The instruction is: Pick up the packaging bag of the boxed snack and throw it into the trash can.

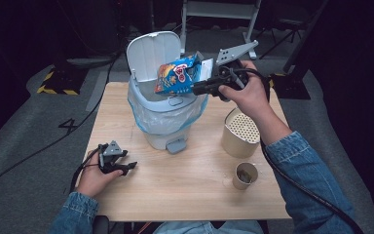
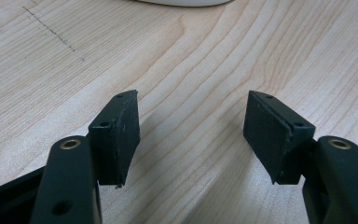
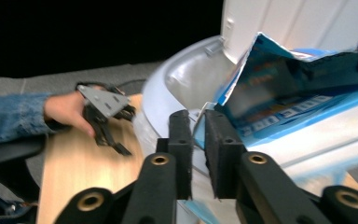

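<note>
Hanging over the open mouth of the pale bin [image 1: 168,105], in the upper middle of the high view, a blue snack bag [image 1: 179,74] is pinched by its edge between the jaws of the right gripper [image 1: 199,87]. In the right gripper view, the bag [image 3: 289,93] is seen at the upper right, its torn edge clamped between the 2 black pads [image 3: 182,140], which are nearly closed on it. The bin's lid [image 1: 154,53] is raised upright behind the bag, and a clear liner [image 1: 148,117] is draped over the rim.

At the lower left of the high view, the left gripper [image 1: 126,166] is rested on the wooden table [image 1: 185,190], held by a hand in a denim sleeve. In the left gripper view its jaws are spread wide over bare wood, nothing between them.

At the right of the table, a tan cylindrical container [image 1: 241,131] and a small paper cup [image 1: 245,175] are set near each other; the cup's contents are too small to be made out, possibly scraps.
</note>
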`<action>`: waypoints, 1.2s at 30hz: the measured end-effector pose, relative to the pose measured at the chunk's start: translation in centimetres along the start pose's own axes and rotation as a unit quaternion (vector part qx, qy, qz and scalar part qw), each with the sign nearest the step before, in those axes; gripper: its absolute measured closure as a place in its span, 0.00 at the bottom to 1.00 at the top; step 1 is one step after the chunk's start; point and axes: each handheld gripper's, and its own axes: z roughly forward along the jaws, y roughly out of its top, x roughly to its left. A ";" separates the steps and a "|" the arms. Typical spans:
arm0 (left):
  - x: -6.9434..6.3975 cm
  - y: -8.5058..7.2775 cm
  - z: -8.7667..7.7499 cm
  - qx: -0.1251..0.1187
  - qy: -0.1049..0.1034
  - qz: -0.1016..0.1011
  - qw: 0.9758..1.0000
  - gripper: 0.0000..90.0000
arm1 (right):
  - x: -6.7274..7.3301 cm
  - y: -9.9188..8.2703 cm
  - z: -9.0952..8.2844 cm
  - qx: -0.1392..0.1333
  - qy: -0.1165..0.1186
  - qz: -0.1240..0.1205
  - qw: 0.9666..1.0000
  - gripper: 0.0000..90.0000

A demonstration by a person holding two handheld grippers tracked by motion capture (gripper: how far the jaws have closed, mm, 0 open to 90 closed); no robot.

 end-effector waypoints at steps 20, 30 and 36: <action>0.0 0.0 0.0 -0.001 0.000 -0.002 1.000 0.40 | 2.3 2.4 0.4 -0.026 -0.039 -0.038 0.998 0.98; 0.0 0.0 0.0 0.000 -0.001 -0.001 1.000 0.40 | 0.9 -0.2 -3.0 -0.046 -0.102 -0.028 0.993 0.55; 0.0 0.1 0.1 -0.001 0.001 -0.001 1.000 0.40 | -0.4 -3.7 -3.1 -0.006 -0.114 -0.032 0.993 0.42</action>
